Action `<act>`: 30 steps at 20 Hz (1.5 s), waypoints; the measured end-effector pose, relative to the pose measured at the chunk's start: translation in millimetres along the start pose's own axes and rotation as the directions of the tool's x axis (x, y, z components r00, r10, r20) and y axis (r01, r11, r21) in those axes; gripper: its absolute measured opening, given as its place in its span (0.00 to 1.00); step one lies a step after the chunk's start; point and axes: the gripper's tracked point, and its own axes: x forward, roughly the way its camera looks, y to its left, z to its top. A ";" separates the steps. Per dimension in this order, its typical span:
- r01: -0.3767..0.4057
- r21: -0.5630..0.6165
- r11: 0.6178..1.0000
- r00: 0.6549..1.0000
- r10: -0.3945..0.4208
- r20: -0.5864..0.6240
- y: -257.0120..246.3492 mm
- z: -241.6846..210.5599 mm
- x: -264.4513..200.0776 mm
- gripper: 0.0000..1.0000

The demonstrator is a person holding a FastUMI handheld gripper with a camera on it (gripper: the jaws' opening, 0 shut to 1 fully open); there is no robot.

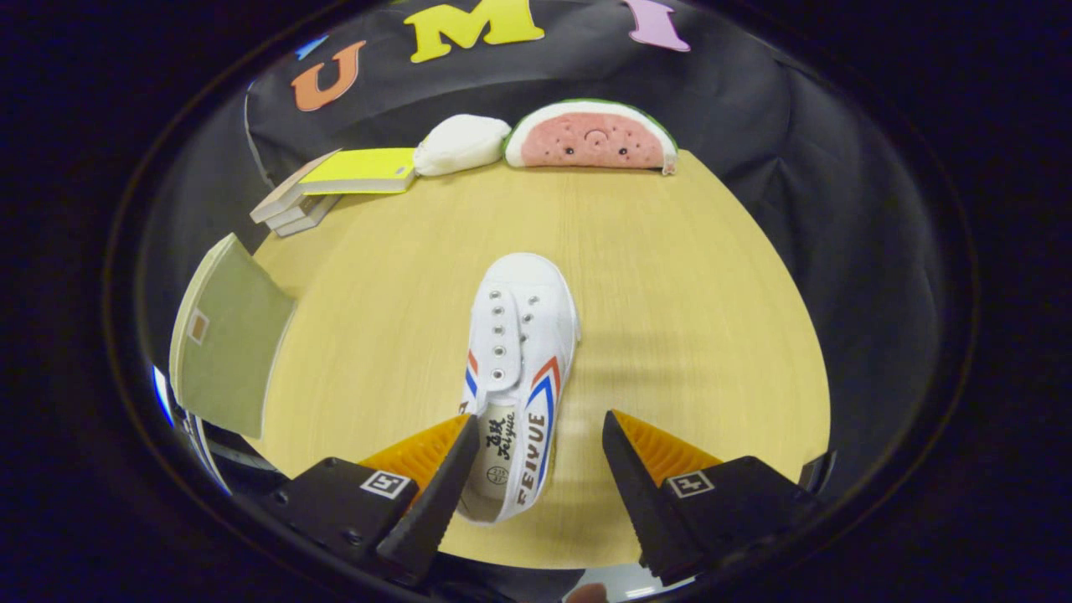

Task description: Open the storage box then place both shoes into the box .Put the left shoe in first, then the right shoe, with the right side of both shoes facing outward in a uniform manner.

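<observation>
A white canvas shoe [519, 368] with red and blue side stripes lies on the wooden table [687, 318], toe pointing away from me. Its heel end sits between my fingers, close against the left finger [435, 477] and well apart from the right finger [645, 477]. My gripper [540, 431] is open above the heel and neither finger presses on the shoe. The raised lid of the storage box [230, 335], a green-grey panel, stands up to the left of the shoe.
At the table's far edge lie a stack of books with a yellow cover [343, 180], a white pouch [461, 144] and a watermelon-slice plush [590, 136]. Bare tabletop stretches to the right of the shoe.
</observation>
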 end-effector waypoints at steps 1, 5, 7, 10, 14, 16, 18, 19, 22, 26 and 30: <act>-0.008 0.009 1.000 1.000 0.008 -0.001 -0.5 1.3 3.7 0.91; -0.053 0.043 0.998 0.999 0.053 0.000 3.8 7.5 17.4 0.73; -0.064 0.061 0.996 0.998 0.064 -0.004 4.4 8.1 22.8 0.55; -0.059 0.067 0.996 0.998 0.060 -0.012 2.9 6.7 25.2 0.39; -0.036 0.079 0.996 0.999 0.035 0.010 -1.9 8.0 26.2 0.16; -0.066 0.126 0.990 0.998 0.062 0.034 0.9 8.7 20.7 0.06; -0.091 0.178 0.980 0.995 0.081 0.064 6.5 12.2 12.5 0.06; -0.088 0.187 0.978 0.994 0.075 0.080 6.6 14.2 8.9 0.06; -0.099 0.199 0.975 0.991 0.079 0.106 7.1 19.0 -3.0 0.05; -0.152 0.216 0.965 0.984 0.127 0.126 8.5 17.1 1.2 0.05; -0.187 0.171 0.967 0.976 0.163 0.142 7.3 21.1 -0.3 0.06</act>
